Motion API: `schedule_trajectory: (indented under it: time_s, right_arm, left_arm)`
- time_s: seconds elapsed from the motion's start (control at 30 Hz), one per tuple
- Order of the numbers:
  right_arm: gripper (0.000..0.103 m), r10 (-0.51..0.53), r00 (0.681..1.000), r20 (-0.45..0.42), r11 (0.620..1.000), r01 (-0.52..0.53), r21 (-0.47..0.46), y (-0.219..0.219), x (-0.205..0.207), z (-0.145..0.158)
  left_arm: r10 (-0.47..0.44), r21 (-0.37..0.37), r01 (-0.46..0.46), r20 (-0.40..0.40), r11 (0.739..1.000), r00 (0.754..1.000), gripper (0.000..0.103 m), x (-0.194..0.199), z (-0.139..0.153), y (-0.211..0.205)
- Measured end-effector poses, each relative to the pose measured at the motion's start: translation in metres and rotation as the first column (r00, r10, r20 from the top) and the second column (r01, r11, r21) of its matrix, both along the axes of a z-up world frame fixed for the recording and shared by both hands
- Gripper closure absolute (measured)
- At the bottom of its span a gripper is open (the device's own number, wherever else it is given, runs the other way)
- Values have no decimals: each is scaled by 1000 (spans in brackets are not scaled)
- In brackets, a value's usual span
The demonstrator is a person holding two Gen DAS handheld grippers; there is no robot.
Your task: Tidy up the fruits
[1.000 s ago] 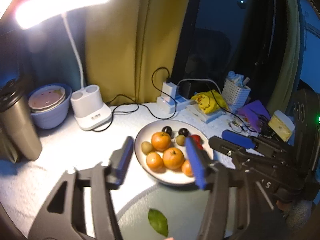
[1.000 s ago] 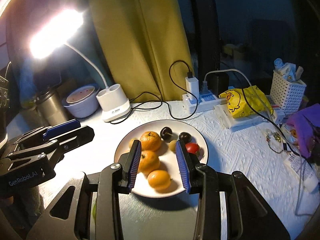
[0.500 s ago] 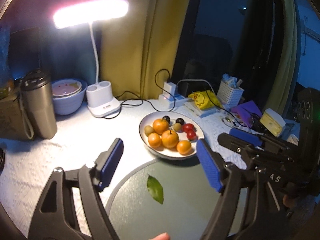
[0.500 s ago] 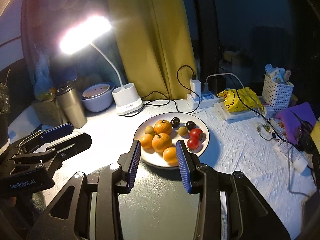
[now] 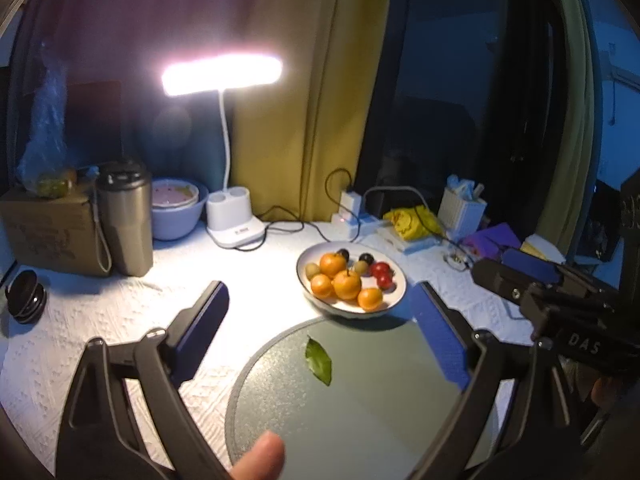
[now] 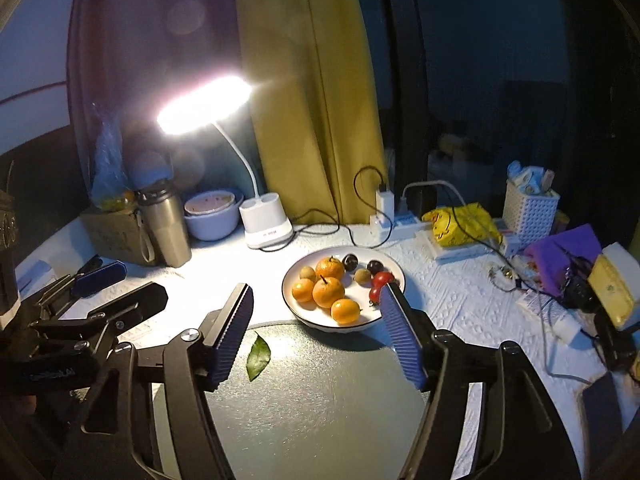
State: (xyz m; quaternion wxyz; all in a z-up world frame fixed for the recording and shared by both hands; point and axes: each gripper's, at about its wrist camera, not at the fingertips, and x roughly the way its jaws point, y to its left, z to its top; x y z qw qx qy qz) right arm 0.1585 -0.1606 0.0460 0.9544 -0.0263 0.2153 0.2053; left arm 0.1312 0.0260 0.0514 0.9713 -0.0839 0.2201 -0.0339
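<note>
A: Where is the fruit?

B: On a white plate [image 6: 288, 304] at the middle of the bench [image 6: 452, 300]: four oranges [image 6: 328, 291], two red tomatoes [image 6: 383, 279], dark plums and small brownish fruits. A green leaf [image 6: 258, 356] lies alone on the round grey mat [image 6: 320, 408] in front.

A: And the claws?

B: Left claw [image 5: 320, 332] and right claw [image 6: 316, 334] both hover above the mat, fingers spread wide apart, holding nothing (a lit desk lamp [image 6: 204, 104] stands behind).

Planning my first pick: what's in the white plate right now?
The white plate holds four oranges, two dark plums, two small brownish-green fruits and red tomatoes. The right tongs' fingertip covers its near-right edge.
</note>
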Motion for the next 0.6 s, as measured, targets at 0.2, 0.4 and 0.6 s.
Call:
schedule_trajectory:
  time_s: [0.2,0.4,0.6]
  right_arm:
    - [32,1,998,60,1000,-2,4,-2,-26,21]
    - [32,-3,994,108,1000,1,16,-5,-45,37]
    - [32,-4,991,134,1000,2,18,-6,-57,46]
  left_arm:
    - [68,33,-71,65,997,996,10,-22,19,1]
    - [89,44,-94,117,995,989,10,-38,32,1]
    - [63,58,-74,171,996,983,10,-52,45,-4]
